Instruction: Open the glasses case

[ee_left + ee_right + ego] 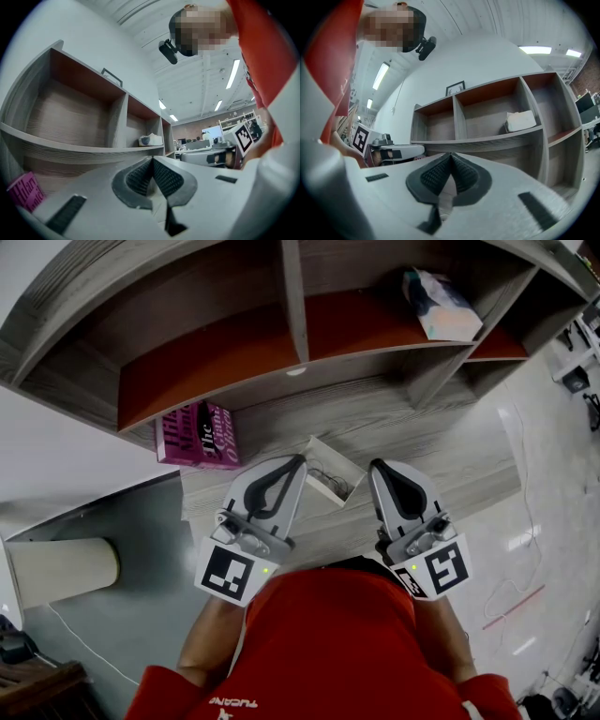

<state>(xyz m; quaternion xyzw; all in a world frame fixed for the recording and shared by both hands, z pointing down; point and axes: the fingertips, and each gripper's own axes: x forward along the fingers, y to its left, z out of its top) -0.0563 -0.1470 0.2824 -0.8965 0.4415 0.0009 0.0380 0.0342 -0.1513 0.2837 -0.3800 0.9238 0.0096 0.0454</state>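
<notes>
Left gripper (296,463): jaws together, nothing between them; held level, tip aimed at the shelf unit (296,296); pink book (199,435) sits off to its left on the counter (441,442), not in play
Glasses case (330,476): white, on the counter, in the gap between the two gripper tips and just ahead of the person; reads as already open, with a raised white wall and something dark and thin inside, too small to say it's glasses
Case axis: looks slanted, far end toward the left gripper, near end toward the right gripper; low confidence, it's small in the head view
Right gripper (377,467): jaws together, empty; also level, pointing at the shelves, tip just right of the case
Nearer hand: about even; left tip looks marginally closer to the case edge in the head view, but both seem to be held above it and height can't be judged
Tissue pack (439,304): up on the right shelf, well apart, irrelevant
Call: case lies dead centre between the tips, so either hand reaches it by going down and inward; the opening looks done, nothing gripped
</notes>
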